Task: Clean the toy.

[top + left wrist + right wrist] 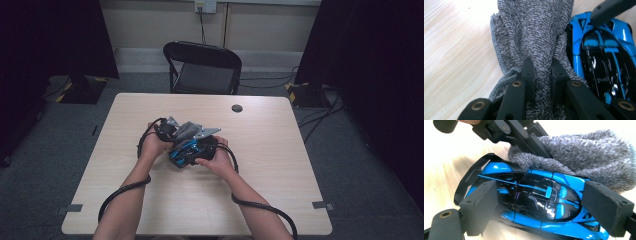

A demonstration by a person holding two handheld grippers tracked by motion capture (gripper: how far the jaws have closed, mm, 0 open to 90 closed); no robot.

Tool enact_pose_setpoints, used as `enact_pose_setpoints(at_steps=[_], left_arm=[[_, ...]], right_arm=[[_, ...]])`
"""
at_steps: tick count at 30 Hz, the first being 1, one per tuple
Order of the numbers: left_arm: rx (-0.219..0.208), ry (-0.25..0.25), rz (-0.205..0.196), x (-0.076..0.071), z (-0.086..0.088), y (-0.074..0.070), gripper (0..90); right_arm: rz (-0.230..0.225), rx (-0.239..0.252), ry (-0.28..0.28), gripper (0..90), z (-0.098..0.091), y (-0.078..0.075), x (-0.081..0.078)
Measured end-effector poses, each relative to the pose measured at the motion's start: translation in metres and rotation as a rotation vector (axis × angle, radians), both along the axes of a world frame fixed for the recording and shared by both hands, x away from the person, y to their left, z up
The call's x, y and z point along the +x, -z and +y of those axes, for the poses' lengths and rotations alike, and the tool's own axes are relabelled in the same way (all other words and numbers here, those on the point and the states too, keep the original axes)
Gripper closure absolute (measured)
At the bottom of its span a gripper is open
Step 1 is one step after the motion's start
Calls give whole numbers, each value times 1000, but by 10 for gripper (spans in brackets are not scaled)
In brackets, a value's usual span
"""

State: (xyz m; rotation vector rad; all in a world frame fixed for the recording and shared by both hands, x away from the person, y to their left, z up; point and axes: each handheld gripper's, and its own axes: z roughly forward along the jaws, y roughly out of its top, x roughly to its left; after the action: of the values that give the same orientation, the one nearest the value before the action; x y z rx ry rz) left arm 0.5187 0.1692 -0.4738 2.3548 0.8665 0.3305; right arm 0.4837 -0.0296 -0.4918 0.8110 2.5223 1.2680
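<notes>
A blue toy car [541,205] is being wiped with a grey cloth [534,32] near the middle of the table [280,200]. The cloth is pinched tightly in the left gripper [541,72], whose jaws are closed on a bunched fold of it. The car is spanned by the right gripper [537,207], one pad set at its tail and the other at its nose; the jaws stand wide and appear to be clamped on the car, which is judged to be steadied that way.

For the wipe to go well, the cloth should be dragged along the bodywork with light pressure (the glossy black canopy looks easily smeared), while the car is kept firmly braced so that it is not rolled or pushed out of the pads. The hard jaw tips are best kept off the paint.

In the left gripper view the pinch on the cloth and its stitched hem are made plain. In the right gripper view the pads at the car's two ends are shown, and the cloth is seen lying against the car's far flank. From the high view both hands [155,142] are placed together over the table, with a chair [202,67] beyond.
</notes>
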Motion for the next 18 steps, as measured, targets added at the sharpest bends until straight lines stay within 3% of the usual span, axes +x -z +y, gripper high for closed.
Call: enact_pose_setpoints(at_steps=[18], left_arm=[[-9, -3, 17, -13, 19, 0, 772]], right_arm=[[1, -1, -4, 131, 0, 0, 0]])
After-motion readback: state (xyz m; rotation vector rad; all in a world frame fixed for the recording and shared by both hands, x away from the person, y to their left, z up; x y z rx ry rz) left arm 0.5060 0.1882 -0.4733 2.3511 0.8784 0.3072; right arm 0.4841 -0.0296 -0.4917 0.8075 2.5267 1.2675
